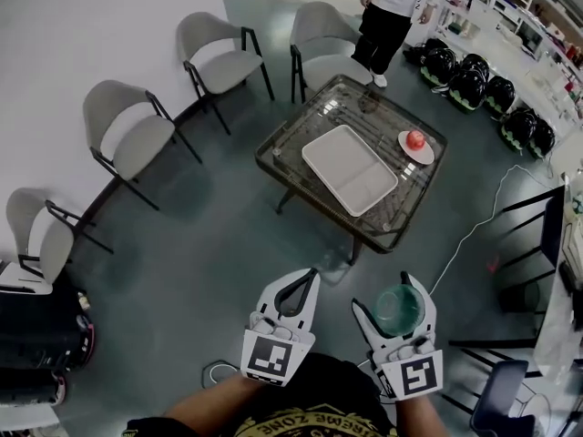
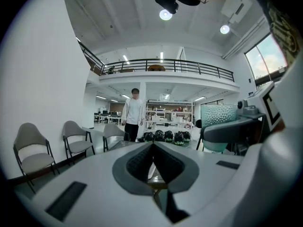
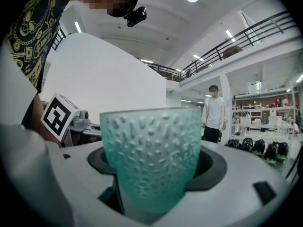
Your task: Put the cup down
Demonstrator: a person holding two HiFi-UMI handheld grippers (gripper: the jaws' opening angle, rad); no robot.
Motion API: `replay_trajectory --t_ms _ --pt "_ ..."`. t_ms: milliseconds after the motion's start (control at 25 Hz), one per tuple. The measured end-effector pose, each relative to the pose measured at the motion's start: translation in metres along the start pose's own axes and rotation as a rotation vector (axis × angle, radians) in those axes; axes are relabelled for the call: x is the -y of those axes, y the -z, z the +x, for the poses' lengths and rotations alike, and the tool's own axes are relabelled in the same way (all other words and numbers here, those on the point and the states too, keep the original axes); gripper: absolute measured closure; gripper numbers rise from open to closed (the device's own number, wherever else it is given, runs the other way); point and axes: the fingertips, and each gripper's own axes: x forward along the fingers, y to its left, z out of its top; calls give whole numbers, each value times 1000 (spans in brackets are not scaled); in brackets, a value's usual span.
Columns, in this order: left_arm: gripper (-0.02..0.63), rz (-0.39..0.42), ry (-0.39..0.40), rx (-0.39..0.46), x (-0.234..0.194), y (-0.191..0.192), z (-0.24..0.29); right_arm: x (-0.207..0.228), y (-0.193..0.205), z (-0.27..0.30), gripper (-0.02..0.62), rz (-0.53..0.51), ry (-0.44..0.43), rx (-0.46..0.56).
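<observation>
In an open hall lined with grey chairs (image 1: 219, 62), a glass table (image 1: 290, 142) carries a white tray (image 1: 351, 168) and a plate (image 1: 428, 153) of red fruit. The right gripper (image 1: 393, 297) clasps a green dimpled cup (image 3: 151, 160) upright between wide-set jaws, well short of the table, which lies ahead of it and lower. The left gripper (image 1: 293, 300), jaws together and empty, points the same way just beside it. Setting the cup down likely means carrying it forward to the tabletop.

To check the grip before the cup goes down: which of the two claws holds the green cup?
The right claw: the green cup stands upright between its jaws. The left claw is shut and empty.
</observation>
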Motion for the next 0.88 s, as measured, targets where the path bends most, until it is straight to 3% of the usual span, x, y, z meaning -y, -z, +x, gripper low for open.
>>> replay_trajectory --t_ms 320,600,880 --pt "600 19 -17 29 -52 -7 9 0 -12 44 215 -20 20 2" --pt "600 -19 -49 2 -74 2 23 7 -13 77 215 -19 -7 3" --pt "600 5 -90 16 -82 -8 59 34 1 104 215 -4 -56 -2"
